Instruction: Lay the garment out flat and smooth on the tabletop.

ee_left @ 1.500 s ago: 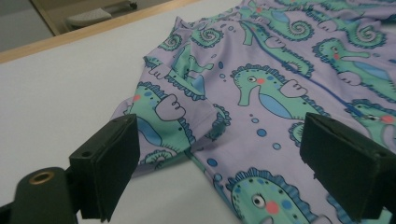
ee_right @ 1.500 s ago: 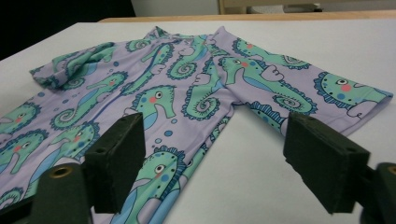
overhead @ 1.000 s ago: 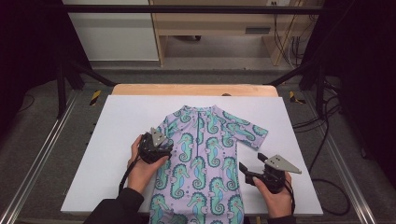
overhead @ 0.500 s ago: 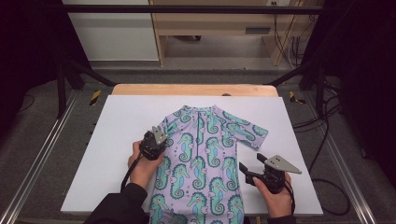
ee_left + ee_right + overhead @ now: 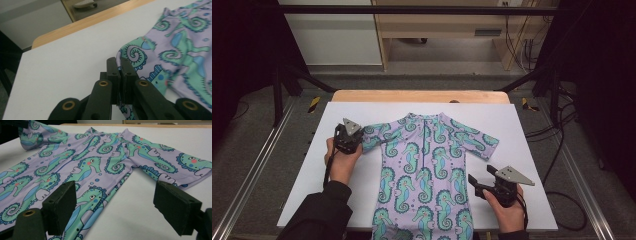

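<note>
A lilac child's swimsuit (image 5: 427,165) printed with teal seahorses lies flat, neck away from me, on the white table (image 5: 512,125). My left gripper (image 5: 361,135) is at the suit's left sleeve (image 5: 374,134). In the left gripper view its jaws have just closed, and the left gripper (image 5: 120,62) is shut on the sleeve's (image 5: 136,53) hem, which is pinched between the pads. My right gripper (image 5: 475,185) rests beside the suit's right edge, below the right sleeve (image 5: 484,140). The right gripper (image 5: 117,202) stands open, with bare table and the swimsuit's (image 5: 87,165) side edge between its pads.
The white board has a wooden edge (image 5: 422,96) at the far side. Metal rails (image 5: 257,165) run along both sides of the table. Cables (image 5: 557,130) lie on the floor at the right. Bare white table lies to the left and right of the suit.
My left gripper shut on the left sleeve and moved left and slightly away from me, drawing the sleeve out from the body. The right gripper stayed where it was.
</note>
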